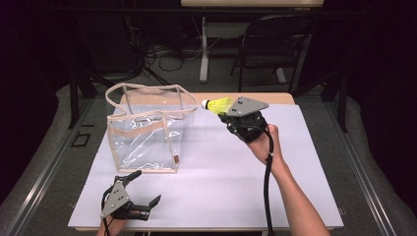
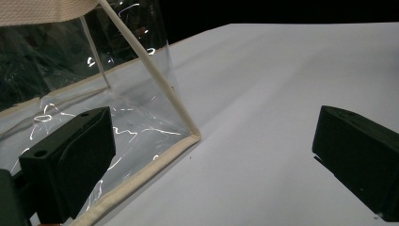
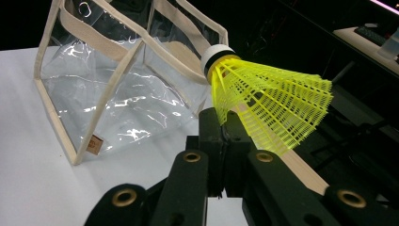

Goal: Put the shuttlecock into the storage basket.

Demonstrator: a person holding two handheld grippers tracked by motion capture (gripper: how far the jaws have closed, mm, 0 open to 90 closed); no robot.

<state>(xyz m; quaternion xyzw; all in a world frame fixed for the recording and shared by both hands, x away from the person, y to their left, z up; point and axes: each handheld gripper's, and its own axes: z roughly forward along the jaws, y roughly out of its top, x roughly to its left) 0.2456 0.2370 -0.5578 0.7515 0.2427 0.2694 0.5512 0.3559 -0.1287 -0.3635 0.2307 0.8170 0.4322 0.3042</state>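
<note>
Our right gripper (image 1: 222,112) pinches the yellow shuttlecock (image 1: 216,104) beside the clear bag (image 1: 145,130); our left gripper (image 1: 146,187) fingers gape on the desk (image 1: 221,177).

I see the bag (image 1: 147,140) as clear glossy plastic, creased and throwing highlights, edged in matt cream cloth tape; the shuttlecock (image 3: 268,101) has a yellow plastic mesh skirt and smooth white cap; my right hand-held gripper (image 3: 230,129) looks matt black; the bench (image 1: 221,182) is covered in smooth matt white.

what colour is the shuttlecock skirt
Bright yellow mesh on the shuttlecock, with a white cork tip; the right gripper view shows it best.
</note>
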